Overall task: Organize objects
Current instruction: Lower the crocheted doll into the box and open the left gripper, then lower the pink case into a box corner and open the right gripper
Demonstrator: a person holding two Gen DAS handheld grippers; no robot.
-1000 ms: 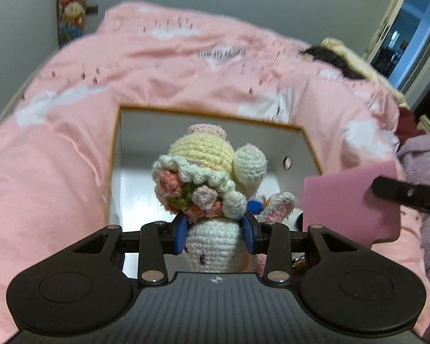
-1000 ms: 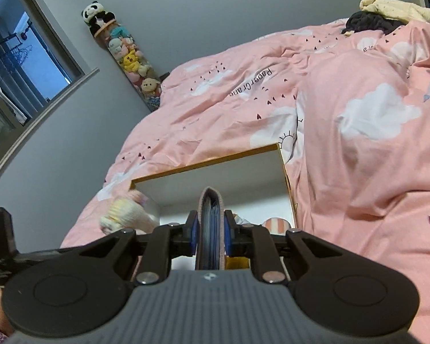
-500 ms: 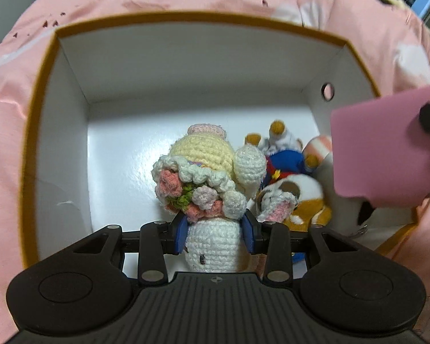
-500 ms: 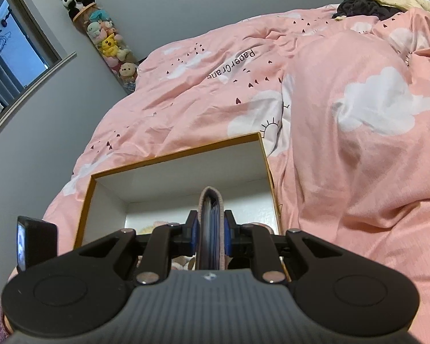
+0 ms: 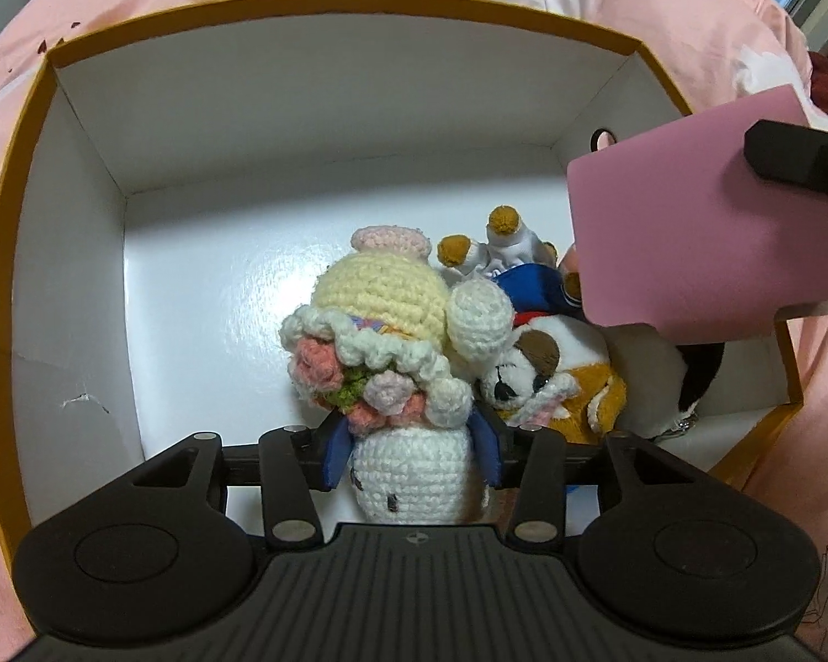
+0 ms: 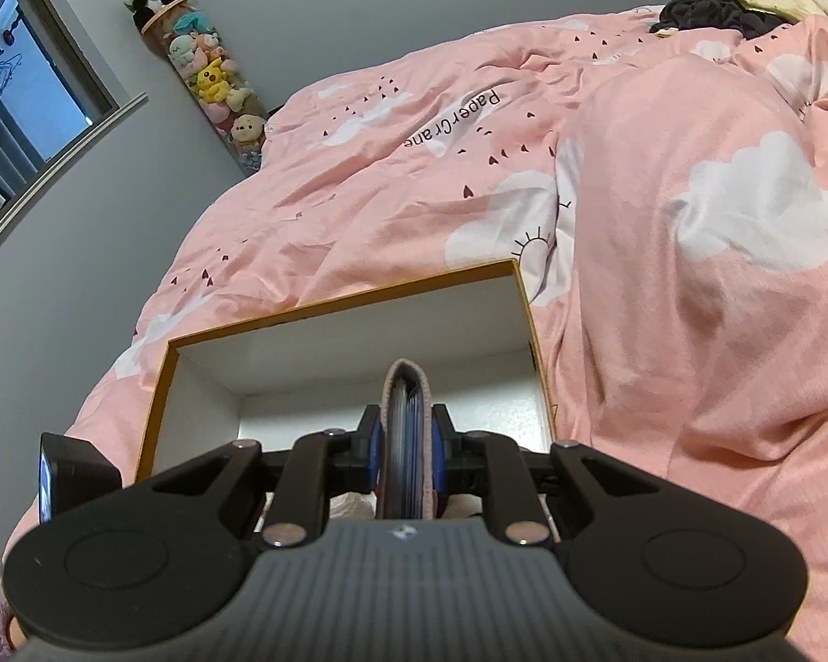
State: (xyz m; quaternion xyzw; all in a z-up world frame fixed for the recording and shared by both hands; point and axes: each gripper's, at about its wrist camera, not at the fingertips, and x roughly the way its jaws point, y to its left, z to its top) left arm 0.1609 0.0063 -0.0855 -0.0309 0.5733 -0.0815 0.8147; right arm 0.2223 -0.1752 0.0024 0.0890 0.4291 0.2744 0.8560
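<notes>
My left gripper is shut on a crocheted doll with a yellow hat and pink flowers, held low inside a white box with an orange rim. Several small plush toys lie in the box's right part, touching the doll. My right gripper is shut on a pink card wallet, seen edge-on, above the box's near right side. In the left wrist view the wallet hangs over the box's right wall.
The box sits on a bed with a pink cloud-print duvet. A column of plush toys stands against the grey wall by a window. Dark and cream clothes lie at the far end of the bed.
My left gripper has carried the doll forward and down into the box, close to the plush toys. My right gripper with the wallet has shifted only slightly over the box.
</notes>
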